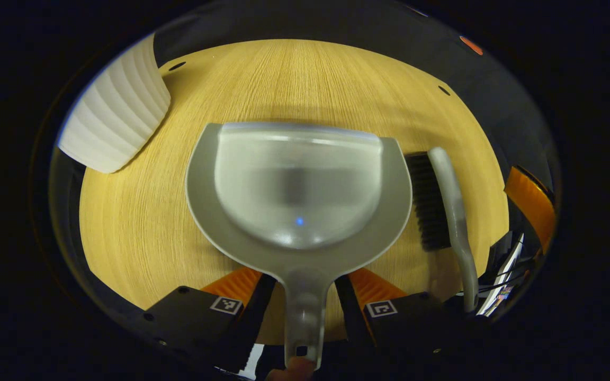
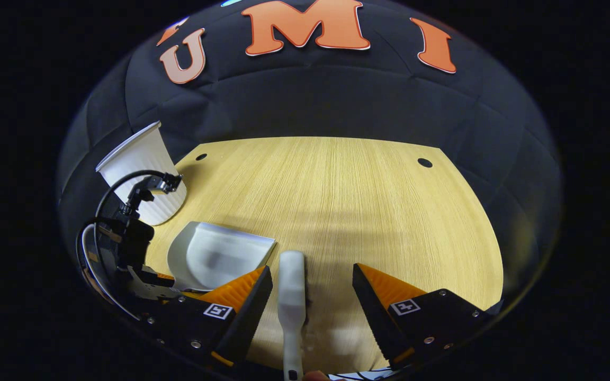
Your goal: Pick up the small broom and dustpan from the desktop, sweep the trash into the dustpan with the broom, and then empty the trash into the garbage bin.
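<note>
Both tools wide open.

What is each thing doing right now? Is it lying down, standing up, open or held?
Dustpan: flat on the desk, no trash visible in it, handle between the open fingers of the left gripper, not clamped.
Small broom: lying on its side right of the dustpan, handle between the open fingers of the right gripper.
White ribbed garbage bin: standing upright at the desk's far left corner.
Wooden desk: no trash visible.
</note>
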A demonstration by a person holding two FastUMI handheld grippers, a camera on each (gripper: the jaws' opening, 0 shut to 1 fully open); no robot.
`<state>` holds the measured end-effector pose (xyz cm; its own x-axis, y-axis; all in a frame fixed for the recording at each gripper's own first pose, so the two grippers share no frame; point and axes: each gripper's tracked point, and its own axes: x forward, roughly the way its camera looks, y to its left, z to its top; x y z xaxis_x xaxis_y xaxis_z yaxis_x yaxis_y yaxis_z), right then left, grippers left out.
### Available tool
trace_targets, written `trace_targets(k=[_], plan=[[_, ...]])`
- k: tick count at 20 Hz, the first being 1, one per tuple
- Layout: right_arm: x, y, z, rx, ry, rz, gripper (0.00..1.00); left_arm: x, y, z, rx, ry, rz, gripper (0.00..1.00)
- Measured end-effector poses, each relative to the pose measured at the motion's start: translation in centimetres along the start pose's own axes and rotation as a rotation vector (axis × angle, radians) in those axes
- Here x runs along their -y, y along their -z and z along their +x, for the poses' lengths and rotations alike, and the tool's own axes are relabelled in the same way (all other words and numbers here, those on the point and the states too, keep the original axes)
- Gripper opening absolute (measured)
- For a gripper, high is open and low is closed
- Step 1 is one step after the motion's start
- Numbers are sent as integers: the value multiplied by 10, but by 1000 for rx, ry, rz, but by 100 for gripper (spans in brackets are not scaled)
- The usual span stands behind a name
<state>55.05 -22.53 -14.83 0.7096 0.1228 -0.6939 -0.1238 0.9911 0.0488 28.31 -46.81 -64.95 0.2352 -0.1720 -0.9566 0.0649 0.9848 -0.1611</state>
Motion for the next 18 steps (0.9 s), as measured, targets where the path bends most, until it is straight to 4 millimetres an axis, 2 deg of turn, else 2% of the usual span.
trace_targets(k=[5,9,12,13,14,15,17,18], plan=[[0,-11,-6,33,13,1,92,-5,-3,-20,69,-11,57,76],[1,-24,-15,74,30,0,92,-16,-31,-52,210,-105,160,83],[0,-37,-25,114,38,-7,92,-7,-57,-83,311,-88,180,82],[0,-42,-30,131,40,-11,92,-5,-65,-97,361,-93,185,82],[1,-49,-35,151,44,-13,92,-3,-75,-132,420,-98,199,82],[1,-57,-41,177,48,-14,92,-2,-89,-139,485,-107,207,82],[2,-78,-54,246,73,-28,92,9,-109,-179,608,-110,215,82],[2,-91,-61,289,91,-45,92,18,-110,-193,662,-107,215,82]])
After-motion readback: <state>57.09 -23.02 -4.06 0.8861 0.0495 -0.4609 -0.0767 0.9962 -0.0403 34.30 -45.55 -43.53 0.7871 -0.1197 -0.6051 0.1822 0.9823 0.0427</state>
